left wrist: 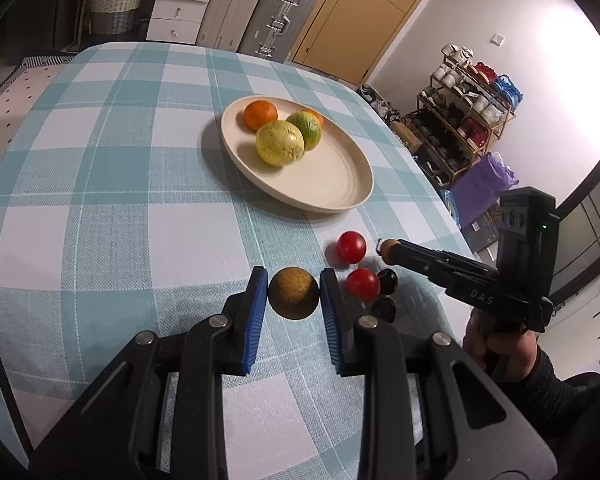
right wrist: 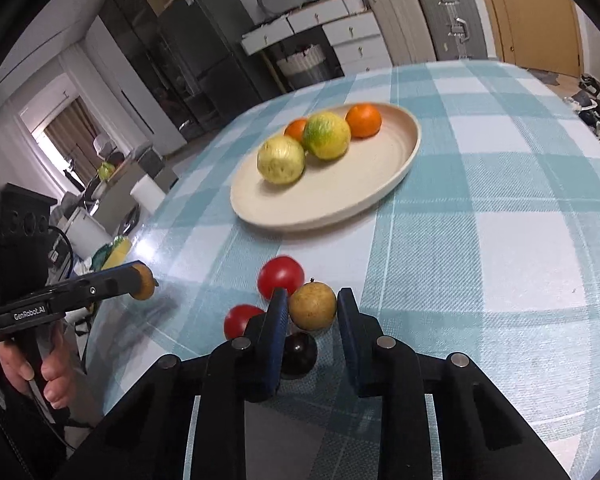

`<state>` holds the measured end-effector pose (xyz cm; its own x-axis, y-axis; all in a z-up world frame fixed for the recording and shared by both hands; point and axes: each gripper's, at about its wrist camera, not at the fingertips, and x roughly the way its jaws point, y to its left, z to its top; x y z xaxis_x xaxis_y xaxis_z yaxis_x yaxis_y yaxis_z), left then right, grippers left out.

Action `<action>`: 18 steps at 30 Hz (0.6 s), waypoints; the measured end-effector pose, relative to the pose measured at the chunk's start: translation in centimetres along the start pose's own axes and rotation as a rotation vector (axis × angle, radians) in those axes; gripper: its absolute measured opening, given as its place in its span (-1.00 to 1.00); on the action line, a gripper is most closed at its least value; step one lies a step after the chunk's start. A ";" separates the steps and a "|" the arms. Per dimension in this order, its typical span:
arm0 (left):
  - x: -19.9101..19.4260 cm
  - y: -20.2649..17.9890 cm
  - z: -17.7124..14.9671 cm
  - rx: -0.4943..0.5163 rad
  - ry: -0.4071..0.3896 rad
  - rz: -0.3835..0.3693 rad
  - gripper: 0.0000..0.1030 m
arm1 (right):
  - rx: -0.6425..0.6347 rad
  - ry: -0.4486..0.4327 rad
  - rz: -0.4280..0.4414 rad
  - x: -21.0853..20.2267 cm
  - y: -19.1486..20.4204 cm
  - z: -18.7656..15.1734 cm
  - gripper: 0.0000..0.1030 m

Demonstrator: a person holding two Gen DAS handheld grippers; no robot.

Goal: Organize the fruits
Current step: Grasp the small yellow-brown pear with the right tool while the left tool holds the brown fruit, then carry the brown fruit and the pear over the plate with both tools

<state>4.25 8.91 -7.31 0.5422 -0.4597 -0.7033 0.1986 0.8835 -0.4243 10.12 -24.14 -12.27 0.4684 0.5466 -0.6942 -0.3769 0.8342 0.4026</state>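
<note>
My left gripper [left wrist: 294, 294] is shut on a brown round fruit [left wrist: 293, 293], held above the checked tablecloth. My right gripper [right wrist: 313, 305] is shut on a smaller brown fruit [right wrist: 312, 305]; it shows in the left wrist view [left wrist: 389, 248] with that fruit at its tip. Two red tomatoes [left wrist: 351, 247] [left wrist: 363, 284] and two dark fruits [left wrist: 388, 281] [left wrist: 383, 309] lie on the cloth between the grippers. A cream plate [left wrist: 332, 188] farther back holds an orange [left wrist: 260, 115], a yellow fruit [left wrist: 279, 143], a green-yellow fruit [left wrist: 306, 129] and another orange behind.
The table [left wrist: 100, 184] is round, with its edge close on the right. Behind it stand drawers [left wrist: 180, 8], suitcases [left wrist: 278, 16] and a door [left wrist: 364, 12]. A shoe rack [left wrist: 464, 116] stands at the right.
</note>
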 end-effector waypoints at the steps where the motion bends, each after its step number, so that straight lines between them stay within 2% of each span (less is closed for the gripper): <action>1: -0.1 0.0 0.2 0.000 -0.003 0.000 -0.54 | 0.004 -0.010 0.006 -0.3 0.0 0.1 -0.50; 8: -0.1 -0.2 2.4 0.006 -0.032 0.000 -0.54 | -0.006 -0.067 0.015 -2.1 0.2 1.7 -0.50; 18: 1.2 0.0 7.4 -0.004 -0.072 0.031 -0.54 | -0.033 -0.168 0.030 -3.9 0.3 6.1 -0.50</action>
<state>10.95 8.99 -3.93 0.6057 -0.4246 -0.6729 0.1776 0.8965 -0.4059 13.02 -25.59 -5.80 0.5827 0.5780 -0.5713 -0.4176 0.8160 0.3997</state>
